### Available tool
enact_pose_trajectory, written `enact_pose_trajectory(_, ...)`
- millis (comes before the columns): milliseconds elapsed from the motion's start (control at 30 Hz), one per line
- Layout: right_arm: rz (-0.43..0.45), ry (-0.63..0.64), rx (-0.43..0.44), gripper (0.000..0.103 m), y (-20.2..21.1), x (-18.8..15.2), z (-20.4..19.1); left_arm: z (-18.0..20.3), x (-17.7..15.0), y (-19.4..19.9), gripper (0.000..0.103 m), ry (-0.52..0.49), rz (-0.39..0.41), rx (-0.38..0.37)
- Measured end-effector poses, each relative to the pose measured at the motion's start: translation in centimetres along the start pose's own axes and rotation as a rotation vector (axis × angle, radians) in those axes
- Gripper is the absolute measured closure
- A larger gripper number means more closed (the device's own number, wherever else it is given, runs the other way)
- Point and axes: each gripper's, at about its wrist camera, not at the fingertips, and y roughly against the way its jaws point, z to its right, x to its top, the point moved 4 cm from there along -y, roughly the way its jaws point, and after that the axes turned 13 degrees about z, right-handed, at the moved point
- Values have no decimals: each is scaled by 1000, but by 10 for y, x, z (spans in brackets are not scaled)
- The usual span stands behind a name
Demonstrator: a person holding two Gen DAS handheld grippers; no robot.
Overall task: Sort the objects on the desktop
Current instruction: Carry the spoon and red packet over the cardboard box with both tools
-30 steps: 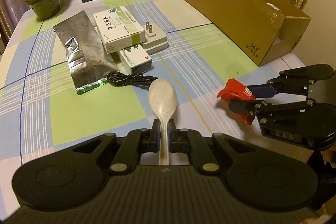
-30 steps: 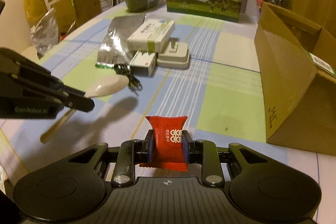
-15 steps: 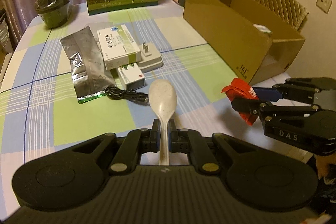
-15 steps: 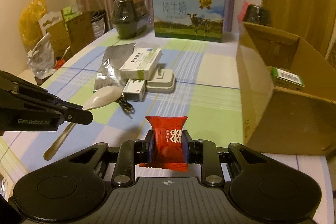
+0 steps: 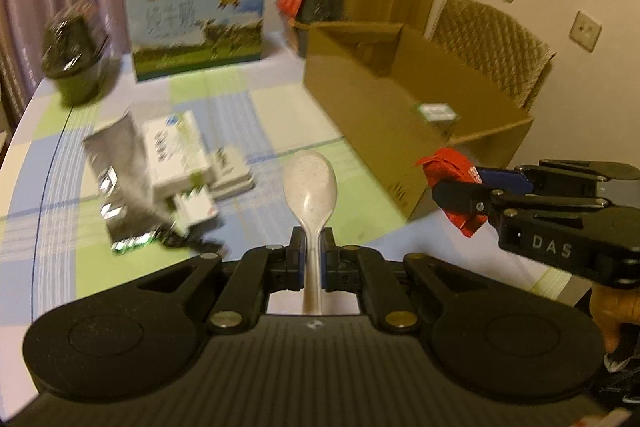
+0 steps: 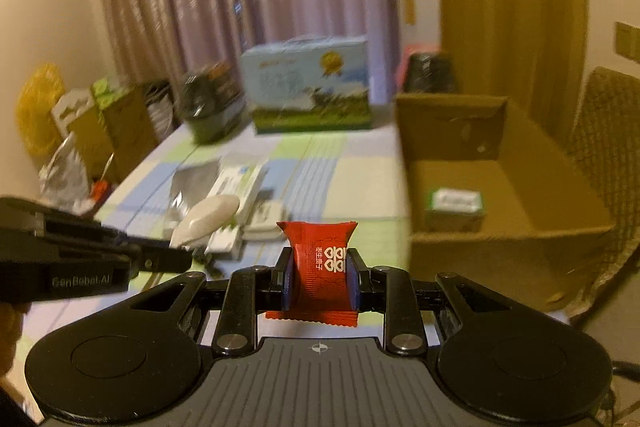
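Observation:
My left gripper (image 5: 313, 250) is shut on the handle of a speckled white spoon (image 5: 311, 183), held above the table. My right gripper (image 6: 318, 274) is shut on a red candy packet (image 6: 319, 267); it also shows in the left wrist view (image 5: 454, 173), near the front corner of the open cardboard box (image 5: 372, 111). The box (image 6: 512, 219) holds a small green-and-white carton (image 6: 456, 205). On the checked tablecloth lie a silver foil pouch (image 5: 120, 167), white medicine boxes (image 5: 176, 151), a white charger (image 5: 236, 179) and a black cable (image 5: 192, 241).
A blue milk carton case (image 5: 196, 23), a dark wrapped pot (image 5: 74, 55) and red-and-black packages (image 5: 316, 5) stand at the table's far edge. A quilted chair (image 5: 496, 43) is behind the box. Bags (image 6: 72, 131) sit left of the table.
Both grippers have risen and tilted up with the spoon and the candy still held. The view now looks down into the box, and the table items look blurred from the motion.

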Motion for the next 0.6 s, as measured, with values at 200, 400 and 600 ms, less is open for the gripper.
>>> enact_pose_trajectory(200, 58, -6, -77, 80, 13, 39, 45, 41, 35, -15, 99, -36, 40, -58)
enact_pose_trajectory(400, 81, -16, -142, 80, 15, 57, 92, 78, 59, -40, 99, -56, 49, -120)
enact_pose_trajectory(600, 71, -10, -161, 80, 4, 61, 124, 105, 83, -77, 99, -62, 46, -170)
